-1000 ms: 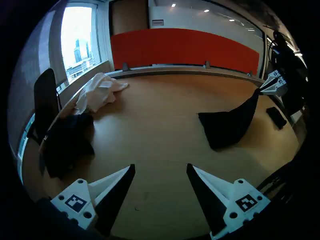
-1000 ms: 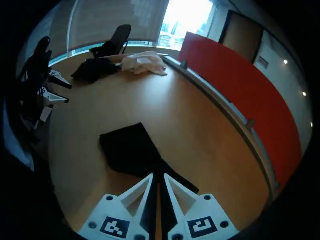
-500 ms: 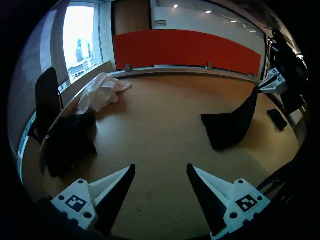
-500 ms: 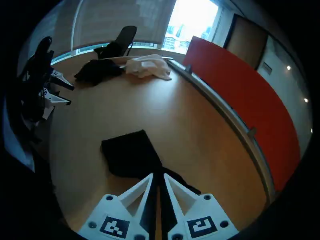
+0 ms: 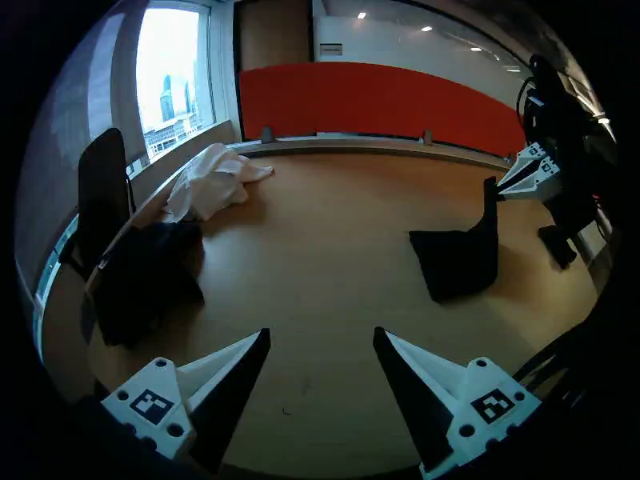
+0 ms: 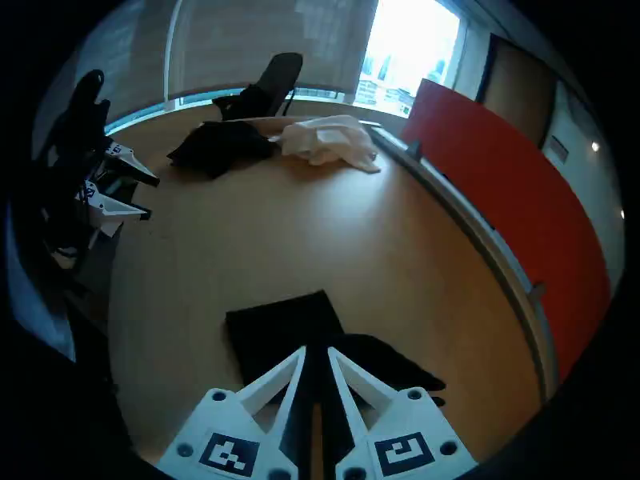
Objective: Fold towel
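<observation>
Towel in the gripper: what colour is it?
The towel is plain black, best seen in the left gripper view.

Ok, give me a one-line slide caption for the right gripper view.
Right gripper, jaws shut on the black towel, holding one edge above the wooden table; left gripper open opposite.

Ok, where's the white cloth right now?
The white cloth lies upper left in the left gripper view, near the window, just beyond the dark clothes pile.

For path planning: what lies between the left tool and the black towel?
Bare table, between left tool and black towel, in the left gripper view.
</observation>
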Motion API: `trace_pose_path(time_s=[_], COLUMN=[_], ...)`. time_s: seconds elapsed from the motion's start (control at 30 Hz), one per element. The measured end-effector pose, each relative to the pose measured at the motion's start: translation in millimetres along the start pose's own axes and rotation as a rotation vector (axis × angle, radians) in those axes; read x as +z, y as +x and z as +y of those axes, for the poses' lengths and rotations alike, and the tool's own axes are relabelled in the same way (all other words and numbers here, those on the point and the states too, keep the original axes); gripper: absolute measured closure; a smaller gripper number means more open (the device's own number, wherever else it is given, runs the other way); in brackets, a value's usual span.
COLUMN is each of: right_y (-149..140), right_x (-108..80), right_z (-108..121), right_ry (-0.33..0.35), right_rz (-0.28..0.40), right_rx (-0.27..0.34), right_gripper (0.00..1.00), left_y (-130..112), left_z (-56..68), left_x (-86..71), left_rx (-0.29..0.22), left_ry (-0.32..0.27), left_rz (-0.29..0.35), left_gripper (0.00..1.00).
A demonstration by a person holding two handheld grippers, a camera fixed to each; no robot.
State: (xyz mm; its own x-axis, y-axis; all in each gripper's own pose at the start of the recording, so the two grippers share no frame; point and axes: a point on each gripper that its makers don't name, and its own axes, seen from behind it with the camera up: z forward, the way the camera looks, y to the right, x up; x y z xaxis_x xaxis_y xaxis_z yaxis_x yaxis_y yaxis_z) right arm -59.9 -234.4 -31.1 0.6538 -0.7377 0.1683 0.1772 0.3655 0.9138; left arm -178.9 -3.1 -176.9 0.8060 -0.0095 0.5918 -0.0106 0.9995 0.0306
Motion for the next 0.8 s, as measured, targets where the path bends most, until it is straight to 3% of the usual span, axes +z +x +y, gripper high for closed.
trace_pose_path(time_s=[0.3, 0.4, 0.7, 0.8], right_y=[3, -3, -10, -10], right_x=[59.1, 70.4, 76.7, 76.7], right_z=[-50, -62, -68, -67], right_ry=[0.119, 0.139, 0.147, 0.141], right_rz=[-0.022, -0.040, -0.054, -0.054], right_rx=[0.046, 0.062, 0.091, 0.097], right_gripper=[0.97, 0.97, 0.95, 0.86], left_y=[1, 1, -3, -3], left_z=[-4.5, -5.8, -6.8, -6.7], left_x=[-4.8, -6.6, -6.6, -6.7], left_rx=[-0.003, -0.002, -0.004, 0.000], left_ry=[0.009, 0.011, 0.008, 0.006], left_rz=[0.007, 0.009, 0.003, 0.003], left_gripper=[0.04, 0.04, 0.04, 0.04])
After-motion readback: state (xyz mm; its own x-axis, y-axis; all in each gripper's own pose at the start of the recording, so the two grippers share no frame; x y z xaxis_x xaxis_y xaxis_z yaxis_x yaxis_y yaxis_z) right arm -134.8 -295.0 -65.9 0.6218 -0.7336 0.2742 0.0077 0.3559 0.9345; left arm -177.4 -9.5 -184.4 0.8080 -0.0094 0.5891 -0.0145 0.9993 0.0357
